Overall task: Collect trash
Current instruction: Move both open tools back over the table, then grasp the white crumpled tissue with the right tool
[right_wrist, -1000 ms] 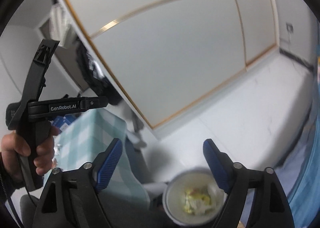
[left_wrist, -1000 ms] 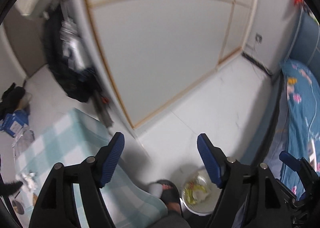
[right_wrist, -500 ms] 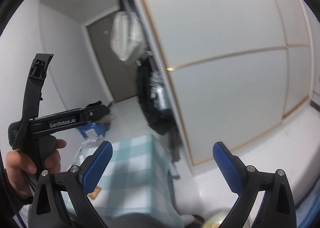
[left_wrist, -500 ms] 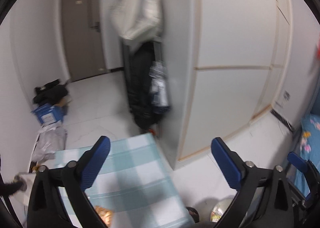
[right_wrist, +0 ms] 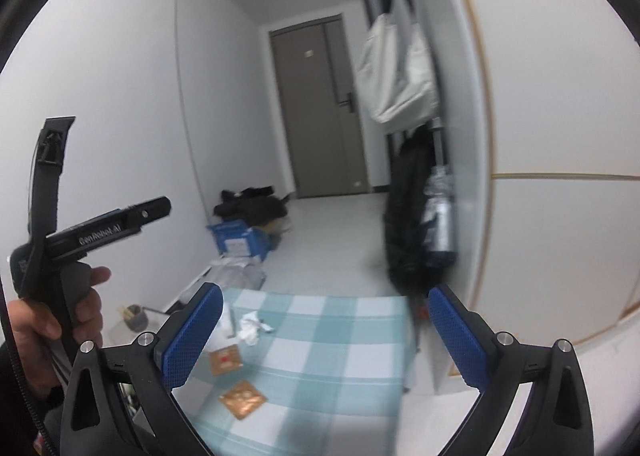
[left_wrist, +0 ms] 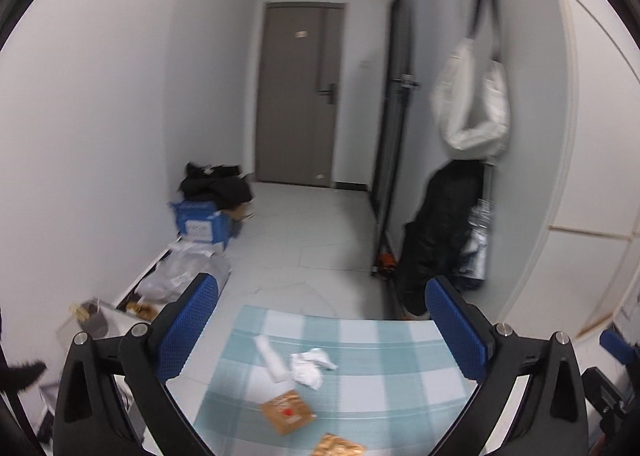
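Both my grippers stand released, jaws spread wide with nothing between the blue pads. My left gripper (left_wrist: 320, 330) and my right gripper (right_wrist: 324, 330) both hang above the near part of the checked table (left_wrist: 384, 340), pointing along it toward the grey door (left_wrist: 300, 95) at the end of the hallway.

The trash lies on the left half of the table. A rolled white tissue (left_wrist: 270, 354) sits nearest the far-left corner, with a crumpled white tissue (left_wrist: 310, 364) just beside it, toward the middle. Closer to me an orange wrapper with a red dot (left_wrist: 287, 412) lies flat, and a second orange wrapper (left_wrist: 338, 448) sits nearer the near edge. From my right gripper's view the same crumpled tissue (right_wrist: 252, 326) and both wrappers (right_wrist: 226, 360) (right_wrist: 242, 398) hug the left edge, partly behind my left-side pad. The right half of the table is bare cloth up to its far and right edges.

Beyond the far edge the pale floor (left_wrist: 312, 232) runs open to the door. The left wall carries clutter: a blue box (left_wrist: 200, 221) with dark clothes on top and a clear plastic bag (left_wrist: 184, 276) nearer the table's far-left corner. On the right a black coat (left_wrist: 440, 232) hangs down close to the far-right corner, below a white bag (left_wrist: 474, 107).

My left hand (right_wrist: 48, 320) grips its handle, off the table's left edge.
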{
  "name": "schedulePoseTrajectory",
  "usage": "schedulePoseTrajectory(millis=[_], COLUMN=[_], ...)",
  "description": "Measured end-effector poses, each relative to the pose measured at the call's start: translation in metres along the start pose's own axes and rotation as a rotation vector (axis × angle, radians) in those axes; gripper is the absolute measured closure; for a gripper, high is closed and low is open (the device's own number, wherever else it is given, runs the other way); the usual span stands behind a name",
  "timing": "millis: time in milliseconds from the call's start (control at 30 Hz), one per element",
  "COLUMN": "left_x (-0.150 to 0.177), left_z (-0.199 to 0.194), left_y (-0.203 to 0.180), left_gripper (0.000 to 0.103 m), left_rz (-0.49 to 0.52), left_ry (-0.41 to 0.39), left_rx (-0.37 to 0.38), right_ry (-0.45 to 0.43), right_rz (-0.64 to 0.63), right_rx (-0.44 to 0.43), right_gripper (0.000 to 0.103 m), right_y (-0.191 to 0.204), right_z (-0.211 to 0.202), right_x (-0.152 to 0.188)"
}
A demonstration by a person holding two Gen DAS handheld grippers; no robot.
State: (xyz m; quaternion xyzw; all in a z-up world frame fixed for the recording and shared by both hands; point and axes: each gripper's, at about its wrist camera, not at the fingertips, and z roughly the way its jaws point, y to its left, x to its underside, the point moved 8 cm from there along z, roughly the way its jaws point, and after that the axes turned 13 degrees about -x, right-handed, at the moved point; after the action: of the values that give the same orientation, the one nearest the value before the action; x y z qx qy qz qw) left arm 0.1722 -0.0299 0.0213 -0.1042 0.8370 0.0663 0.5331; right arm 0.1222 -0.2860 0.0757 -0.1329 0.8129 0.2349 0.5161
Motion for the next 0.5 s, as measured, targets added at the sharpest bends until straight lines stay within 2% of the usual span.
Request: schedulePoseTrajectory(millis=[67,200,300,400,500], left_x=[0.006,0.029,0.047,0.060,0.070], left_z=[0.020,0.033,0.055,0.071,0.082], left_y=[0.017,0.045,0.064,0.068,0.083], left_gripper=[0.001,0.001,0.001,0.001,0.001], left_rz=[-0.029,-0.057,-0.094,-0.126,-0.145], left_ry=[0.020,0.068,0.128,0.204,0.247], left_rx=[-0.028,-0.053,-0.077,-0.047,-0.067], right_ry=[0.013,0.046,0.104,0.195,0.254], right_rz=[-0.009,-0.009,-0.008,-0.011,-0.028], right_rx=[-0.012,-0.032,-0.062,-0.066,-0.084], right_gripper=[0.000,0.000,0.000,0.000,0.000], right_y=[0.009,0.019,0.024,0.026,0.029], right_z=[0.021,0.057,0.085,0.112,0.138], right_x=[0.003,0.009,0.018,0.030,0.038])
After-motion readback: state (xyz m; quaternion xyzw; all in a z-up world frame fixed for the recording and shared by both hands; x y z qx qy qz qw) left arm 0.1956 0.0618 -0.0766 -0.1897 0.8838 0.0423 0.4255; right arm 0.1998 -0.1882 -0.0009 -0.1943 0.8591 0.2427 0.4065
